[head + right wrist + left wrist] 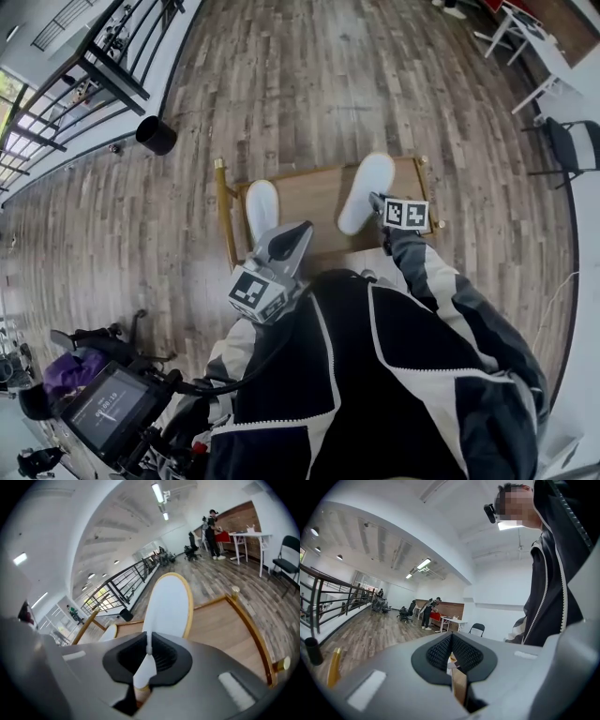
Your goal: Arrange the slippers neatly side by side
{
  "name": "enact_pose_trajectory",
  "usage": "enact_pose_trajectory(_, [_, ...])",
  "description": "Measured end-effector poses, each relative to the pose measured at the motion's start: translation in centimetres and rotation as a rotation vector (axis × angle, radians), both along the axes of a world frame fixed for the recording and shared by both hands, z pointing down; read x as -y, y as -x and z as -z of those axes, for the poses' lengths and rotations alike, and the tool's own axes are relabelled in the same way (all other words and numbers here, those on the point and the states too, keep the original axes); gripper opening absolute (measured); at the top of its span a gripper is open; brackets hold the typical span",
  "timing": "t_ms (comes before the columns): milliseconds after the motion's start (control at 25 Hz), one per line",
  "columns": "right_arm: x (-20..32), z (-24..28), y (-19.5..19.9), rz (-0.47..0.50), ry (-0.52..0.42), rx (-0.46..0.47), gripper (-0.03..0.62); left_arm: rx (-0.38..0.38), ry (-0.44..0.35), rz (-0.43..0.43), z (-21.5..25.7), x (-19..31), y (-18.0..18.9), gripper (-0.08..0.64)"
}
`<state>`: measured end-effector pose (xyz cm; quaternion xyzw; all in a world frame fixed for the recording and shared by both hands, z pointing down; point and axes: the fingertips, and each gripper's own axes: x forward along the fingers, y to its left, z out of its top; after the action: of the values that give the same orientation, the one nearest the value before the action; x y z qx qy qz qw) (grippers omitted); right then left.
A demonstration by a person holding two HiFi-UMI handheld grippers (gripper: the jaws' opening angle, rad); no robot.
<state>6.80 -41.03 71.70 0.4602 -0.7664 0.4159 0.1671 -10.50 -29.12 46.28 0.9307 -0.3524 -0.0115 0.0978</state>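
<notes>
Half the job is left — right gripper [147, 656], pinched on the 2 o'clock slipper [366, 192], should carry it gently beside the 10 o'clock slipper [262, 210] — left gripper [451, 656] closed, empty

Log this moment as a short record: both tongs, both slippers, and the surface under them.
left tongs: shut, nothing between them
right tongs: shut on the right slipper's near end
left slipper: white, lying on the left part of the wooden stand
right slipper: white, held, toe angled away from the other one
gap: bare wood between the slippers; not yet side by side
</notes>
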Motion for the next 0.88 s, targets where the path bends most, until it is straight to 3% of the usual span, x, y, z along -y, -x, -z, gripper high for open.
enact_pose_trajectory(440, [-6.8,19.0,6.3,0.369,-0.520,0.001,0.023,-0.039,0.022,0.036,-0.5,0.2,0.6,0.020])
enact_pose_trajectory(880, [-10.9,22.5,7.9,0.466,-0.681,-0.041,0.025,-0.022,0.016,0.073,-0.7,0.5,1.9,0.020])
